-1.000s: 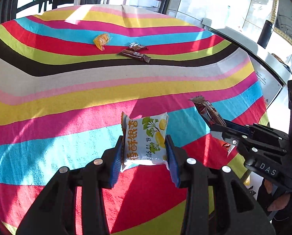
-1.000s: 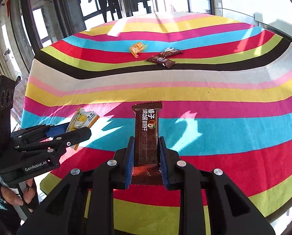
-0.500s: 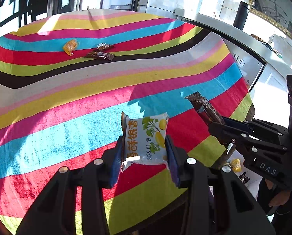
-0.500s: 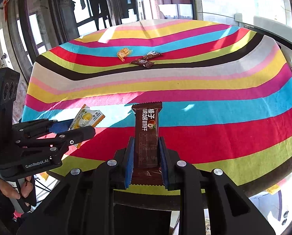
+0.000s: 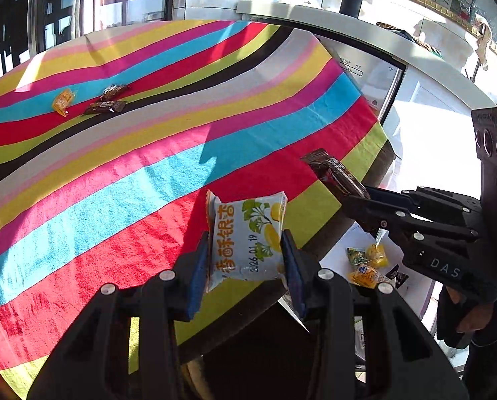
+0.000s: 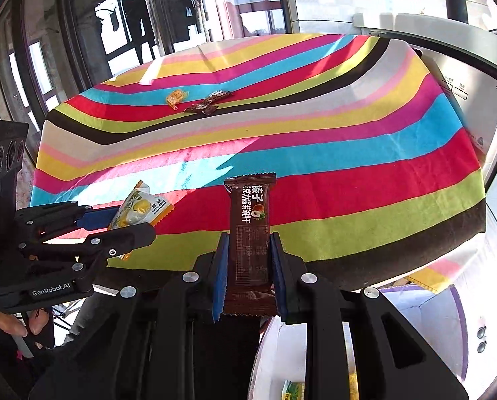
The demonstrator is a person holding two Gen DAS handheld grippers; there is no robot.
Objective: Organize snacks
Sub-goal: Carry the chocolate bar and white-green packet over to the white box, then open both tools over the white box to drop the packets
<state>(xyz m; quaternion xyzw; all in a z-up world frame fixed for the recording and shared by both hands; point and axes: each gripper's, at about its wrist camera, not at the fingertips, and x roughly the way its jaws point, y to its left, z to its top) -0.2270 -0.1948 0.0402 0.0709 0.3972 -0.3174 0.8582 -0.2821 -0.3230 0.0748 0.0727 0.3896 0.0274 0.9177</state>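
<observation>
My left gripper (image 5: pixel 246 260) is clamped on a pale snack packet (image 5: pixel 248 238) printed with green leaves and yellow fruit; the blue pads press its two long sides and the packet stands upright between them, its top sticking out past my fingertips. It hangs over the near edge of the striped tablecloth (image 5: pixel 115 173), just where the lime band meets the dark border.

My right gripper (image 6: pixel 248 266) is closed tight on a brown chocolate bar (image 6: pixel 251 233), gripped by its lower half, with the upper half and its crimped end rising clear above the pads. That bar also sits over the near edge of the cloth, towards the near right corner.

In the left wrist view the right gripper shows at the right side, the brown bar poking out of it, and below it, off the table edge, lies a white surface (image 5: pixel 340 253) carrying a few small wrapped sweets (image 5: pixel 368 263), yellow and green.

Far across the cloth, near the far left corner, three snacks rest close together: an orange packet (image 5: pixel 62 101) and two dark brown wrapped bars (image 5: pixel 105 106) just beside it. A person's hand (image 5: pixel 471 316) holds the right gripper's handle.
</observation>
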